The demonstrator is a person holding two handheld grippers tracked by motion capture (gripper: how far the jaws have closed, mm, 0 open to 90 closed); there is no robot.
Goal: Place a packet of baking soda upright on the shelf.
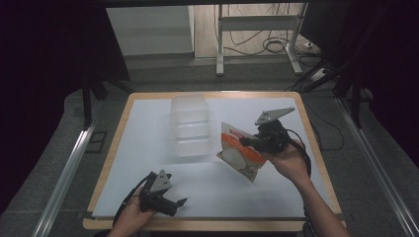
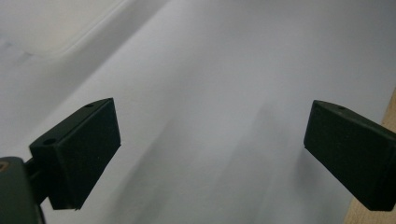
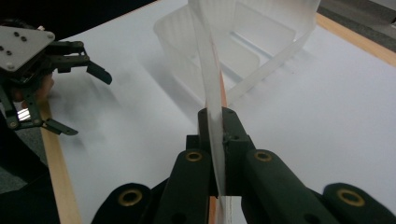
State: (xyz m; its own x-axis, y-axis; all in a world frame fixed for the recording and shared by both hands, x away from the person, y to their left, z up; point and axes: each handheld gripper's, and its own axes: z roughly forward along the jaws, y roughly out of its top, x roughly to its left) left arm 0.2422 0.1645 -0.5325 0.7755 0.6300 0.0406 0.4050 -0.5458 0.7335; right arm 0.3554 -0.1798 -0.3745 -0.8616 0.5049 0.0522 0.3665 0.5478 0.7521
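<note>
- The snack packet (image 1: 240, 153) is a flat white pouch with an orange band and a round white picture on its face. It hangs in the air above the right part of the table, tilted, with its lower corner pointing down to the white sheet (image 1: 148, 143).
- In the right gripper view the snack packet (image 3: 210, 88) is seen from its thin edge, and it rises straight up from between the two black jaws.
- The right gripper (image 1: 247, 141) holds the packet by its right edge; the jaws are pressed tight on the thin packet from both sides, with no free gap visible.
- The person's right hand (image 1: 286, 160) carries this gripper from below, and the grey three-cornered plate sits on top of it.
- Just to the left of the packet stands a clear plastic container (image 1: 189, 126) with ribs across its inside. It is close to the packet but not touching it.
- The left gripper (image 1: 180, 202) rests low near the front edge of the table, well apart from the packet. Its jaws stand wide apart and nothing is between them; only the white sheet (image 2: 224, 93) is under them.
- The left hand (image 1: 132, 215) holds this gripper at the wooden rim of the table (image 1: 118, 133).
</note>
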